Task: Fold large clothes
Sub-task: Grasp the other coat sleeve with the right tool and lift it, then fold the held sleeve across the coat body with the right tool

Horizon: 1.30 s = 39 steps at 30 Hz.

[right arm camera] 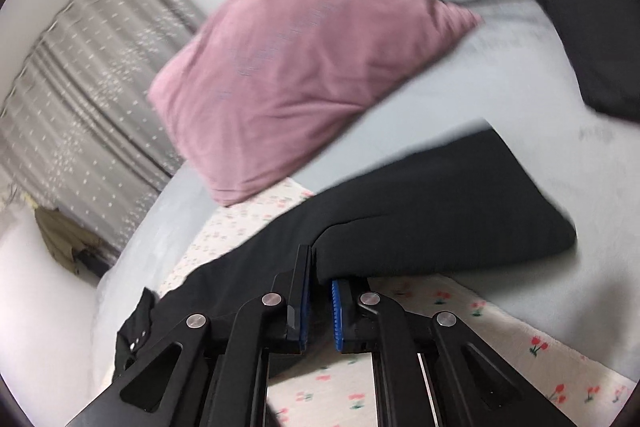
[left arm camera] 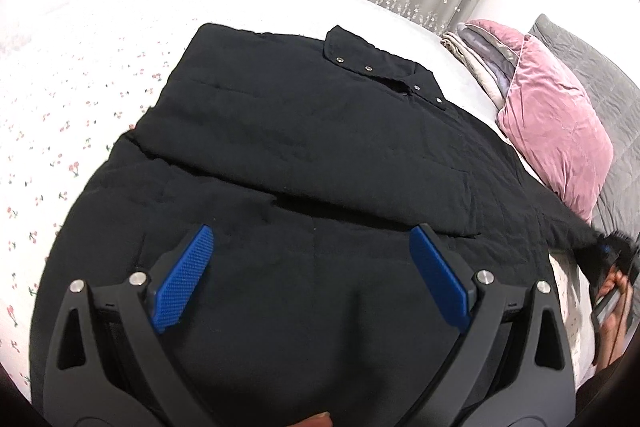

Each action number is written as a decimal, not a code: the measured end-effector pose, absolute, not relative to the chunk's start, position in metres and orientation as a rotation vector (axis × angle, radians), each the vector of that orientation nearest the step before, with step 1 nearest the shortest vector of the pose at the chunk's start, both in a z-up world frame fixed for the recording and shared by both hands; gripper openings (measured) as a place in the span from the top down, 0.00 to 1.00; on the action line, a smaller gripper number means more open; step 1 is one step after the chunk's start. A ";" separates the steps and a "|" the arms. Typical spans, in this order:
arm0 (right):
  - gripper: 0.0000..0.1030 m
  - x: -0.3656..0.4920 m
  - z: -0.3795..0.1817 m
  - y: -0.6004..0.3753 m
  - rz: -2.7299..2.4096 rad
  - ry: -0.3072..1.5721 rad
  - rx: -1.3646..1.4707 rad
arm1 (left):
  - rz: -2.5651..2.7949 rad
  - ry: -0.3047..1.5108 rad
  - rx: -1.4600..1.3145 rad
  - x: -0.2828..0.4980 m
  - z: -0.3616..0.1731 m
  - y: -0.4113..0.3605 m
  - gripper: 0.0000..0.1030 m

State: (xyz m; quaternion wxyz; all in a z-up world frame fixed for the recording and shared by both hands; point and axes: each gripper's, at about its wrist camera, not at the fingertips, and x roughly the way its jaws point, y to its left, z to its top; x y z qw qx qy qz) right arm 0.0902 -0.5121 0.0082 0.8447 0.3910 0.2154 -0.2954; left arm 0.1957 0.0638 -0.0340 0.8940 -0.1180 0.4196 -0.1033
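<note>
Count: one black coat [left arm camera: 320, 147], one pink pillow [left arm camera: 556, 123], one bed [left arm camera: 80, 99], two tongs.
Coat position: spread on the flowered bed cover, collar with snaps at the far end; body lies directly under the left tongs [left arm camera: 312, 279].
Left tongs: spread wide, blue pads clear of the fabric, holding nothing.
Right tongs [right arm camera: 320, 291]: clenched on a fold of the coat's sleeve [right arm camera: 440, 219] (view blurred), fabric raised off the cover.
Pillow: beyond the sleeve, near the headboard end.
</note>
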 end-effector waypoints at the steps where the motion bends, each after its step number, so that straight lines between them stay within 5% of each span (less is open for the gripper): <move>1: 0.92 0.092 0.016 -0.505 -0.617 0.453 0.801 | -0.214 0.867 -0.233 0.196 -0.032 0.063 0.05; 18: 0.92 0.181 0.104 -0.304 -0.304 0.579 0.261 | -0.235 0.870 -0.184 0.196 -0.024 0.063 0.05; 28: 0.90 0.228 0.025 -0.189 -0.063 0.846 0.101 | -0.255 0.895 -0.163 0.196 -0.029 0.055 0.05; 31: 0.80 0.237 -0.026 -0.184 -0.018 1.008 0.143 | -0.266 0.903 -0.136 0.195 -0.032 0.051 0.05; 33: 0.52 0.240 -0.055 -0.181 0.047 1.096 0.216 | -0.268 0.901 -0.115 0.194 -0.032 0.048 0.05; 35: 0.35 0.234 -0.065 -0.180 0.095 1.092 0.275 | -0.267 0.896 -0.097 0.193 -0.032 0.045 0.05; 39: 0.31 0.216 -0.059 -0.188 0.134 1.056 0.362 | -0.281 0.904 -0.089 0.191 -0.033 0.039 0.05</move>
